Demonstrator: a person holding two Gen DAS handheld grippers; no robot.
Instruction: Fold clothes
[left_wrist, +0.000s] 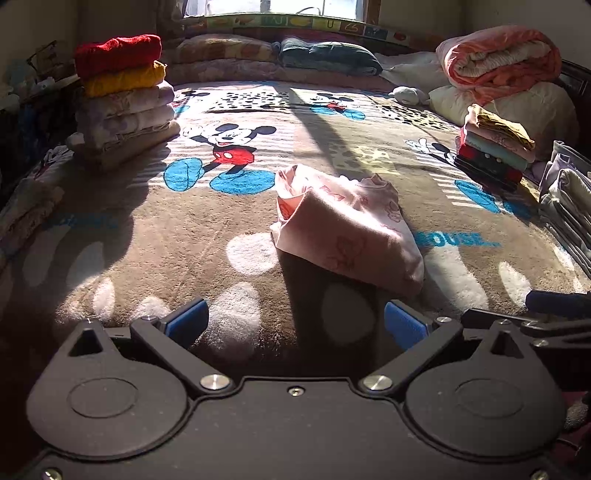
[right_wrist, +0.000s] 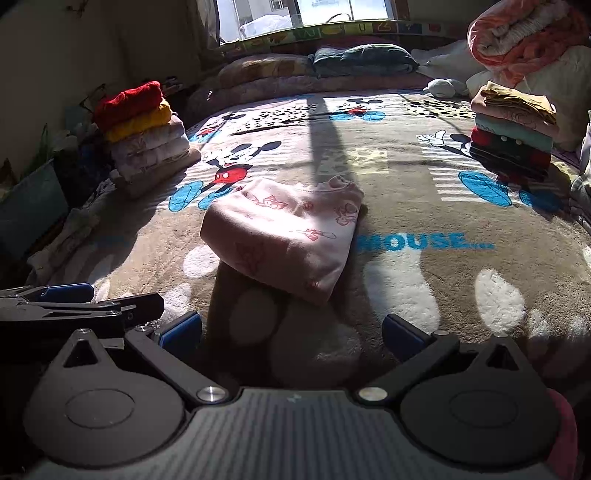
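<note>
Pink garment (left_wrist: 347, 225): I see it folded into a compact bundle, lying on the Mickey Mouse blanket (left_wrist: 229, 147) near the middle of the bed, partly in sun and partly in shadow, with small cartoon prints on the cloth.
Left gripper (left_wrist: 295, 325): I hold it low over the blanket, just short of the pink garment; its blue-padded jaws stand wide apart with nothing between them.
Right gripper (right_wrist: 291, 332): likewise short of the pink garment, jaws spread and empty, with the garment's near edge ahead of its fingers.
Left stack (left_wrist: 125, 92): folded clothes piled well to the left of the pink garment, a red piece on top, a yellow one under it, pale ones below.
Right stack (left_wrist: 495, 147): a smaller pile of folded clothes well to the right of the pink garment, mustard on top, dark and red pieces at the bottom.
Rolled quilt (left_wrist: 498, 61): orange-pink, far beyond the pink garment to the right, resting on pale pillows.
Window (right_wrist: 303, 14): bright, far behind the pink garment at the head of the bed.
</note>
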